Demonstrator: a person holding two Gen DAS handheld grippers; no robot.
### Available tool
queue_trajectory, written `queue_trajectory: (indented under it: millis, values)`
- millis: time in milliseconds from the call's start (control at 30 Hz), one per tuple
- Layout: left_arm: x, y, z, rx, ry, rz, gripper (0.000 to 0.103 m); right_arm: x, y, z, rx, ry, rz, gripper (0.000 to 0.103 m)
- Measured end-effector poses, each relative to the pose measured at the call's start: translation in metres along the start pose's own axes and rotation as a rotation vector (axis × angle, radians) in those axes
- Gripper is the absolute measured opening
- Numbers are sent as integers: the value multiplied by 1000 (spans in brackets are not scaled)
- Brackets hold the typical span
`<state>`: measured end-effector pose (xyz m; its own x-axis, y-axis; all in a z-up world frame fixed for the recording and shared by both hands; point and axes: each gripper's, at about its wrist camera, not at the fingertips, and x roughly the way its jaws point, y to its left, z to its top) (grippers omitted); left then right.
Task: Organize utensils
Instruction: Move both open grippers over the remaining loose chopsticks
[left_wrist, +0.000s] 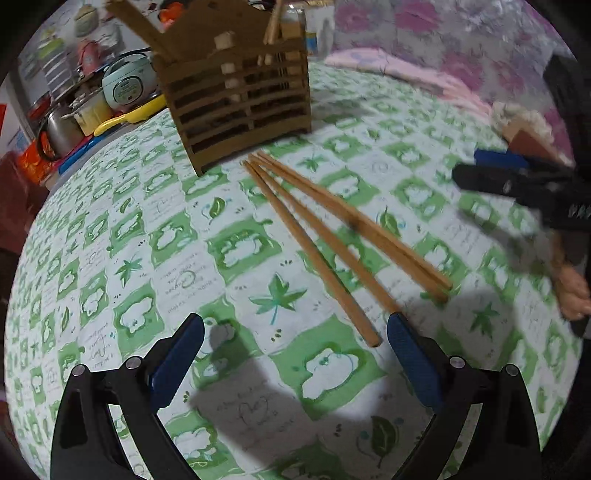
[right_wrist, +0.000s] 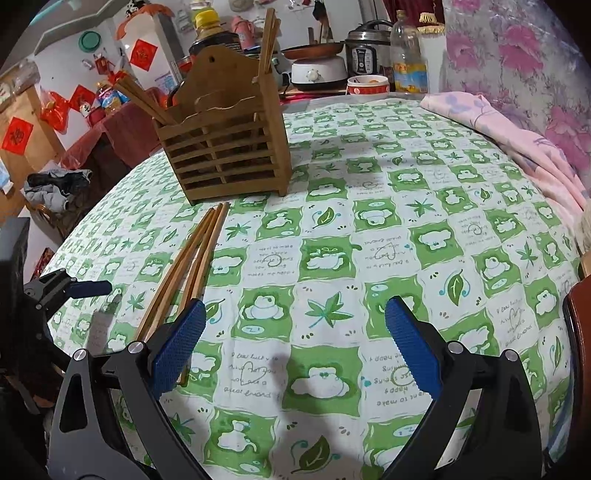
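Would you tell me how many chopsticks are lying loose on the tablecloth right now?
4, it seems: loose chopsticks fanned out on the tablecloth just before the wooden holder, tips converging near it. Two lie close together, so another could be hidden. More stand inside the holder.

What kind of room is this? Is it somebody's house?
Most likely a home kitchen or dining corner. A table with a green leaf-print cloth holds a wooden chopstick holder and loose chopsticks. Behind stand a pressure cooker and a rice cooker.
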<state>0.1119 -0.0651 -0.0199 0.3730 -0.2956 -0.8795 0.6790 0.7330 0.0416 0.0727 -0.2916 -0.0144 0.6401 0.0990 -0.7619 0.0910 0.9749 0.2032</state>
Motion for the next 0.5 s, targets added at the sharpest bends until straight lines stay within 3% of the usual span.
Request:
queue_trajectory:
  millis: [133,267,333,400,500]
  values:
    - [2,16,0,-65,13,44,99,0,0,0,3,0,-1,94]
    - [3,62,-6,-258,42,105,98,-1,-1,0,12,-3,1,94]
    - [0,76,-10,-319,40,99,97,-2,0,0,11,-8,5,94]
    - [-6,78,-12,-321,17,102,97,-3,0,0,7,-15,8,94]
    - [-13,61,-9,-242,-18,136,97,-5,1,0,-1,-27,8,94]
